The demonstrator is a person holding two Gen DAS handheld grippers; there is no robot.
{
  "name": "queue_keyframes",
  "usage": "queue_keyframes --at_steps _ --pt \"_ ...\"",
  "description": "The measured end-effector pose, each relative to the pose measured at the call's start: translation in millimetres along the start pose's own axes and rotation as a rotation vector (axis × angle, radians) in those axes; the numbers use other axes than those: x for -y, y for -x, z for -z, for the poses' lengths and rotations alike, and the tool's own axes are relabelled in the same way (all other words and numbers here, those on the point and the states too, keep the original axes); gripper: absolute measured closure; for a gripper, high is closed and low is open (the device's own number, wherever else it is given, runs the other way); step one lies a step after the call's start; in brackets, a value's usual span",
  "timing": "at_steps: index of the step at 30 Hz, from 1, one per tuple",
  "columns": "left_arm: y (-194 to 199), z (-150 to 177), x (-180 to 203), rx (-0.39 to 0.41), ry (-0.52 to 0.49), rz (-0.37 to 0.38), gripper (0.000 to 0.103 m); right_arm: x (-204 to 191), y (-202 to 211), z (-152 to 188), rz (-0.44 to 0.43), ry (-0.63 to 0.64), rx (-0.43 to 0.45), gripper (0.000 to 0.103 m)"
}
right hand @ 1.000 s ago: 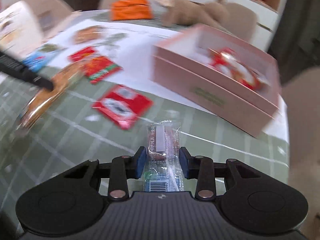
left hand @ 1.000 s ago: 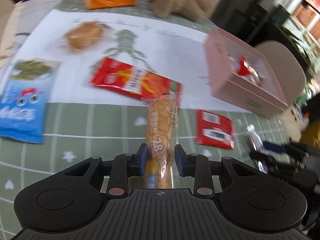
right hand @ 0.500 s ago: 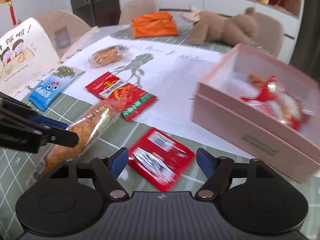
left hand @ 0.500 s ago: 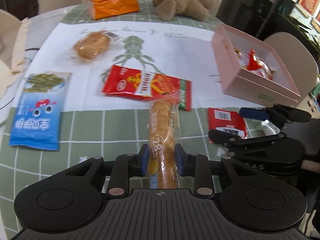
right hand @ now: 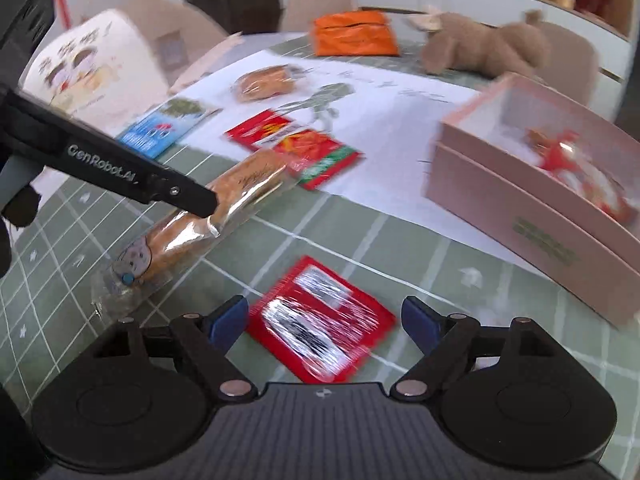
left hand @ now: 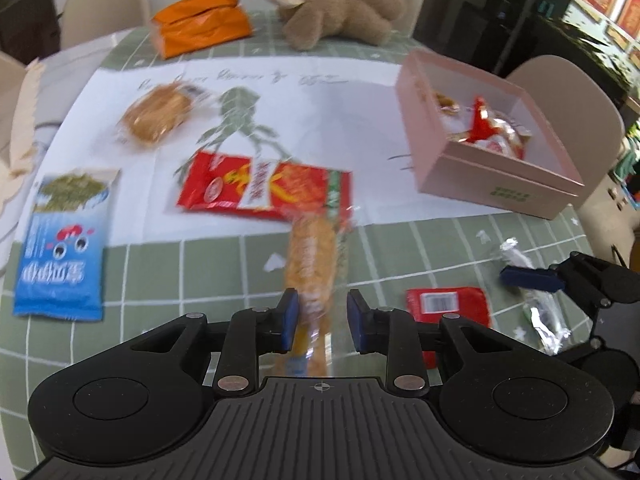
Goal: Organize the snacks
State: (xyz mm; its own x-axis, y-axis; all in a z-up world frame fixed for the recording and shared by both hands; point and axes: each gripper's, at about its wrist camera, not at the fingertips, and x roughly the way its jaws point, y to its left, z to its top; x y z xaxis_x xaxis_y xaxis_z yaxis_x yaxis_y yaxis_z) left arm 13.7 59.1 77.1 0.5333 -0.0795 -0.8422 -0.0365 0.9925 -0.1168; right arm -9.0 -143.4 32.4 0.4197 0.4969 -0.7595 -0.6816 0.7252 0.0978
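My left gripper (left hand: 319, 316) has its jaws slightly parted around a long bread roll in clear wrap (left hand: 310, 264); the roll slants down between them, touching the left pad. It also shows in the right wrist view (right hand: 224, 204), lying low over the green tablecloth. My right gripper (right hand: 326, 320) is open and empty above a small red packet (right hand: 320, 332). A clear-wrapped snack (left hand: 540, 312) lies on the cloth beside the right gripper's fingers (left hand: 528, 278). The pink box (left hand: 492, 152) holds red-wrapped snacks.
On the white paper lie a red snack bag (left hand: 260, 188) and a round bun (left hand: 156, 118). A blue packet (left hand: 60, 248) lies at left. An orange bag (left hand: 200, 24) and a plush toy (left hand: 344, 4) sit at the far edge. Chairs surround the table.
The right gripper opened and let go of the clear-wrapped snack, then moved over the small red packet. The left jaws widened and the bread roll tilted down toward the table.
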Motion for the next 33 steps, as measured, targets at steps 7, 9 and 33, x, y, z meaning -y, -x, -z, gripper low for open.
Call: queue_keyframes --at_steps 7,9,33 --pt "6 -3 27 0.010 -0.126 0.114 0.073 26 19 13 0.234 -0.054 0.028 0.019" --pt "1 3 40 -0.035 -0.196 0.181 0.073 38 28 15 0.238 -0.108 0.047 0.019" --pt "-52 -8 48 -0.085 -0.168 0.066 0.071 47 7 23 0.267 -0.174 0.038 0.018"
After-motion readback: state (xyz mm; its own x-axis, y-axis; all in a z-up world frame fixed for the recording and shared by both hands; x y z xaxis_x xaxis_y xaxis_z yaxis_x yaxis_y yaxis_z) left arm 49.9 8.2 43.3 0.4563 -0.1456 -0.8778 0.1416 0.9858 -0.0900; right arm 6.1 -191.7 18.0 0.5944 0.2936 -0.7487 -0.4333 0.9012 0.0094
